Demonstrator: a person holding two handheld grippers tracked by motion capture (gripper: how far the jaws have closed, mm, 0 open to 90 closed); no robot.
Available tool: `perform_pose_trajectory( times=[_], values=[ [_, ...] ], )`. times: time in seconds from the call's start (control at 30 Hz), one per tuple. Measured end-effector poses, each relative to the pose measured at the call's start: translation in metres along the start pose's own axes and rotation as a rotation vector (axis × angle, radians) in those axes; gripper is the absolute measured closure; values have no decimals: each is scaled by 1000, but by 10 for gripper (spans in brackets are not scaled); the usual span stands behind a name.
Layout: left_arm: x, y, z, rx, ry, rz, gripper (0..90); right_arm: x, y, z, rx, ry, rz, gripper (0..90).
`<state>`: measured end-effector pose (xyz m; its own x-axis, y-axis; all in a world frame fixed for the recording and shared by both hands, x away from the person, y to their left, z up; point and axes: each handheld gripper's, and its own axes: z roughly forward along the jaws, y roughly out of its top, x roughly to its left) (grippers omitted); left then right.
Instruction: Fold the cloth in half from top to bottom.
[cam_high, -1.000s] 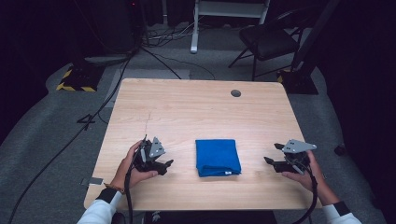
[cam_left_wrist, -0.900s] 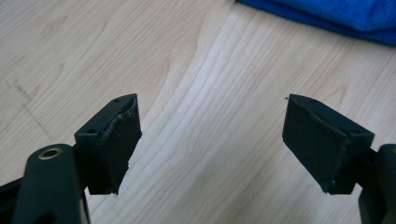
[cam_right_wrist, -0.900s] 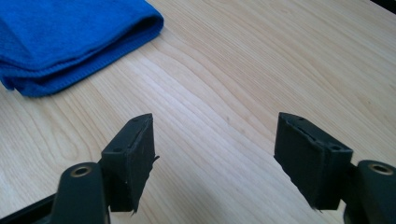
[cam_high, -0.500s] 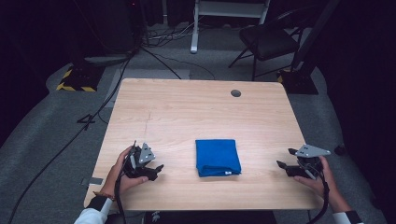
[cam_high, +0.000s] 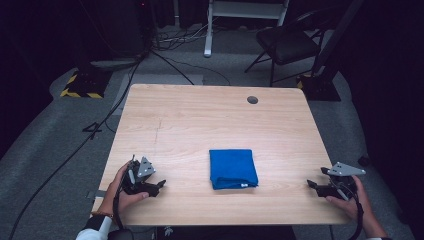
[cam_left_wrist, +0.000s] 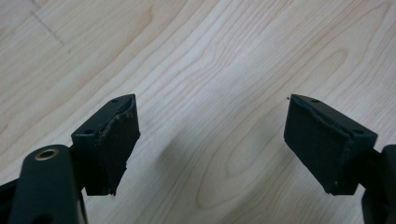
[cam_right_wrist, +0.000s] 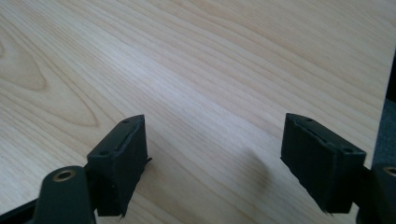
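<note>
Cloths: one folded blue cloth (cam_high: 233, 168) is lying on the table (cam_high: 200, 120), near the front edge, between my two grippers and touching neither.
Grippers: I am holding two, my left gripper (cam_high: 159, 185) and my right gripper (cam_high: 311, 185).
Left jaws: they are standing spread with bare wood between them.
Right jaws: they have just been opening and are standing wide, nothing between them.
High view: it is showing the cloth, my hands, a chair (cam_high: 285, 42) and floor cables (cam_high: 60, 165).
Gripper views: they are showing pads (cam_left_wrist: 116, 135) and wood grain close up.

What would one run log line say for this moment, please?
blue cloth: folded, untouched | left gripper: open, empty | right gripper: open, empty
</note>
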<state>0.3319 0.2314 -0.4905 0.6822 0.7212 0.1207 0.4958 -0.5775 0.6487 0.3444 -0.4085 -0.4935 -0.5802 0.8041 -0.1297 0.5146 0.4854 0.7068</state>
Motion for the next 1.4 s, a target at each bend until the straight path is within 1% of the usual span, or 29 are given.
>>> perform_pose_trajectory(
  times=[0.07, 0.17, 0.23, 0.27, 0.3, 0.33, 0.37, 0.4, 0.47, 0.5, 0.57, 0.6, 0.67, 0.73, 0.83, 1.0, 1.4],
  values=[
    [1, -3, -1, -2, 5, -3, 180, -3, -5, -2, -4, -2, 21, 228],
    [6, -11, -4, -15, 0, -32, 180, -7, -12, -5, -15, -6, 60, 225],
    [8, -16, -4, -22, -13, -58, 181, -9, -16, -6, -21, -5, 84, 224],
    [9, -18, -4, -19, -14, -60, 180, -11, -18, -7, -27, 0, 102, 220],
    [10, -20, -4, -29, -18, -73, 177, -11, -19, -7, -29, 0, 113, 218],
    [11, -22, -5, -31, -23, -75, 177, -12, -21, -8, -30, -1, 126, 218],
    [12, -24, -6, -37, -19, -78, 175, -12, -22, -8, -34, -2, 134, 218],
    [12, -25, -6, -38, -19, -91, 170, -12, -23, -9, -34, -4, 147, 218],
    [14, -28, -7, -42, -22, -97, 170, -13, -26, -10, -35, -4, 169, 218],
    [14, -29, -7, -51, -22, -106, 170, -13, -27, -11, -37, -4, 176, 219],
    [16, -31, -7, -50, -36, -118, 167, -14, -29, -13, -42, -6, 178, 219],
    [16, -32, -7, -50, -39, -137, 167, -14, -30, -13, -49, -10, 183, 219],
    [18, -33, -8, -48, -42, -140, 167, -13, -33, -14, -58, -16, 186, 220],
    [18, -33, -8, -48, -44, -143, 166, -13, -34, -15, -67, -24, 192, 224],
    [18, -33, -8, -48, -41, -139, 166, -12, -35, -15, -66, -22, 194, 225],
    [18, -33, -8, -45, -45, -142, 167, -12, -34, -15, -65, -26, 192, 222],
    [18, -33, -8, -45, -44, -142, 163, -13, -34, -15, -63, -38, 206, 226]
  ],
)
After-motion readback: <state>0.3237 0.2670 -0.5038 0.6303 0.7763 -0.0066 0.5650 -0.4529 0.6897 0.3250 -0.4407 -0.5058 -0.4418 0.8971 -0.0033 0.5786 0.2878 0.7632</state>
